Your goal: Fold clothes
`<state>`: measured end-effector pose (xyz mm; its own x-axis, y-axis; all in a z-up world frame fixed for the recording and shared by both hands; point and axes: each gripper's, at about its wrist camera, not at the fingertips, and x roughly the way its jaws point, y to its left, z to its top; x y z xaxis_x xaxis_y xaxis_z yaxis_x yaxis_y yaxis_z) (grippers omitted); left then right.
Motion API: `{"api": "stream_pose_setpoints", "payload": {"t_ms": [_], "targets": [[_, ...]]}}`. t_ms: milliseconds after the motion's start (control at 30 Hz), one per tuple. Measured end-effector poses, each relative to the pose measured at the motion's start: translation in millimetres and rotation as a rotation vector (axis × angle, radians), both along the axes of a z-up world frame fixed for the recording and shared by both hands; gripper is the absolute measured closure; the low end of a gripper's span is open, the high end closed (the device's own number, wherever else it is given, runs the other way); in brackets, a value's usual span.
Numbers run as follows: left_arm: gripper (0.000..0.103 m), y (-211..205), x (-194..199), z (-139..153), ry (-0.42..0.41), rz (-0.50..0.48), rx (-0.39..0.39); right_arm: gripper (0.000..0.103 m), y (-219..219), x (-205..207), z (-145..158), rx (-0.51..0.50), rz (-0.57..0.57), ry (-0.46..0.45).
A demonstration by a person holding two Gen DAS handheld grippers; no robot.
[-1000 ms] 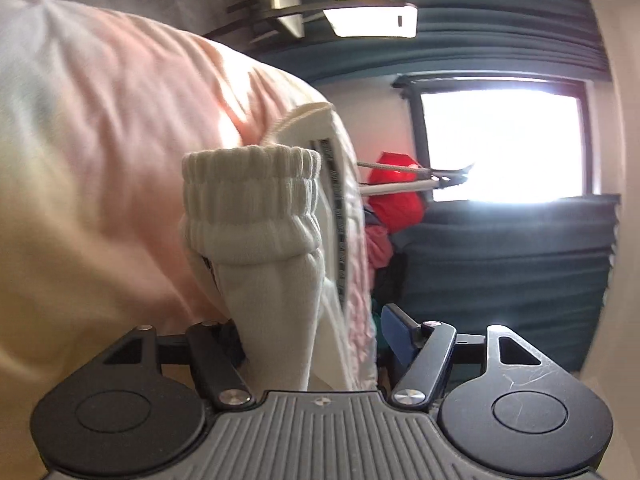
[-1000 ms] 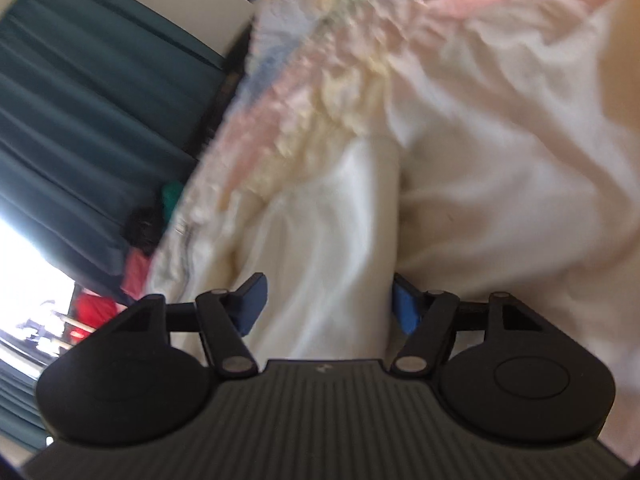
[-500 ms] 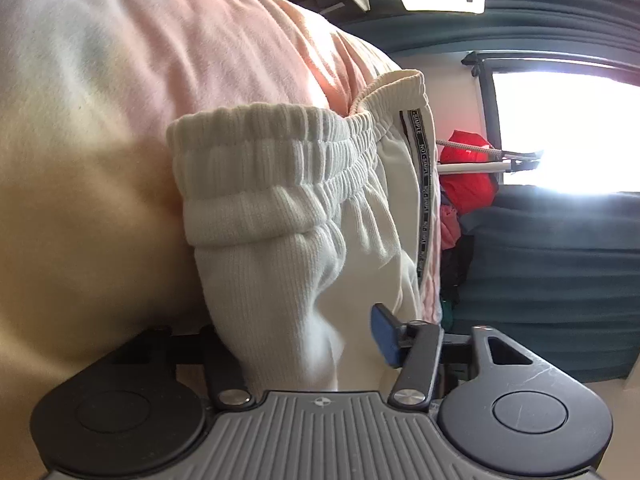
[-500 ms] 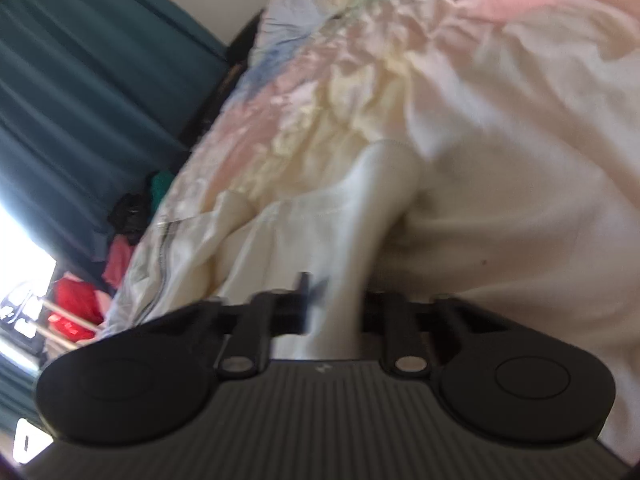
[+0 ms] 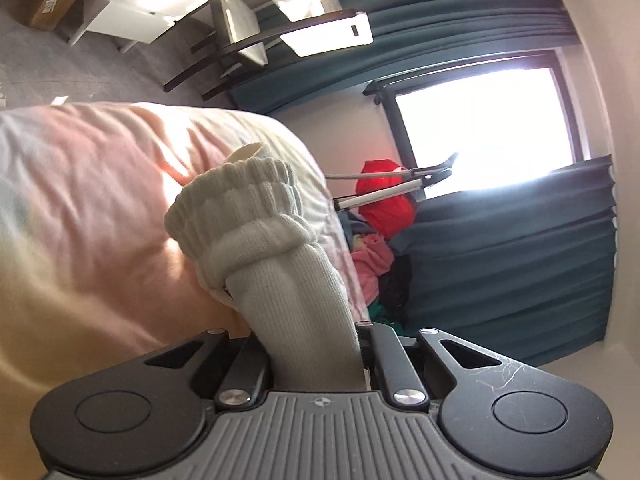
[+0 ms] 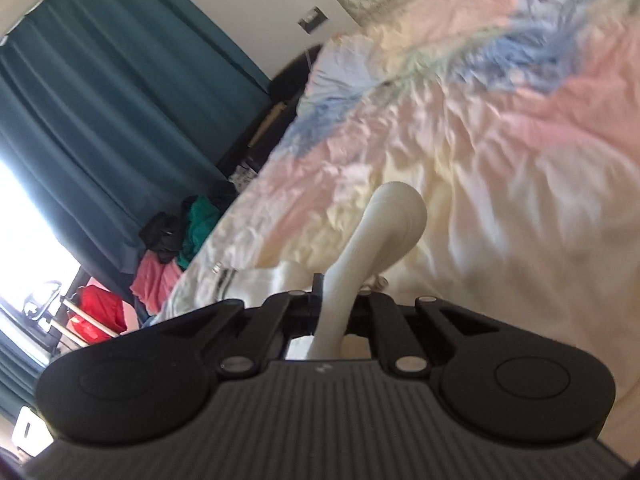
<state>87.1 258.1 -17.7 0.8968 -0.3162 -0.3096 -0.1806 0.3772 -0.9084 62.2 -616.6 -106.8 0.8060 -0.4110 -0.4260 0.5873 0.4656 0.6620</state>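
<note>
We hold the left tool [image 5: 316,354] clamped on the cream garment [image 5: 256,216], at its ribbed elastic hem. The jaws have just been closing, and the fabric is pinched between them. The gathered hem stands up in front of the tool, above the pastel bedspread [image 5: 88,208] of the bed.

We hold the right tool [image 6: 334,312] clamped on another part of the same cream garment, bunched into a smooth fold [image 6: 384,232]. Its jaws have also just been closing on the cloth. More of the garment lies on the bed at near left of the tool.

Beyond the bed, at far left in the right wrist view, a pile of coloured clothes [image 6: 168,248] sits below the teal curtains [image 6: 112,120]. The left wrist view shows a bright window [image 5: 484,128].
</note>
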Motion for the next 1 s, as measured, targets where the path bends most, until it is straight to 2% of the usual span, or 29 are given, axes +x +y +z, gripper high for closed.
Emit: {"api": "stream_pose_setpoints", "payload": {"t_ms": [133, 233, 333, 467, 567, 700, 767, 900, 1000], "targets": [[0.094, -7, 34, 32, 0.005, -0.031, 0.045, 0.098, 1, 21, 32, -0.063, 0.035, -0.002], [0.093, -11, 67, 42, 0.012, -0.015, 0.081, 0.098, 6, 57, 53, -0.124, 0.050, 0.015], [0.093, -8, 82, 37, 0.039, 0.018, 0.083, 0.098, 8, 110, 68, -0.154, 0.054, 0.042], [0.092, 0, 164, 17, 0.136, 0.026, 0.122, 0.098, 17, 203, 74, -0.280, 0.074, 0.150], [0.091, -1, 236, 0, 0.197, 0.010, 0.195, 0.098, 21, 274, 52, -0.332, 0.097, 0.240], [0.090, -8, 304, -33, 0.279, -0.020, 0.290, 0.098, 25, 360, 6, -0.380, 0.123, 0.388], [0.090, -12, 328, -46, 0.319, -0.032, 0.331, 0.097, 22, 373, -15, -0.379, 0.136, 0.403], [0.087, -21, 346, -59, 0.346, -0.052, 0.395, 0.096, 18, 399, -56, -0.377, 0.161, 0.433], [0.083, -25, 346, -60, 0.328, -0.082, 0.445, 0.091, 14, 393, -62, -0.328, 0.177, 0.389]]}}
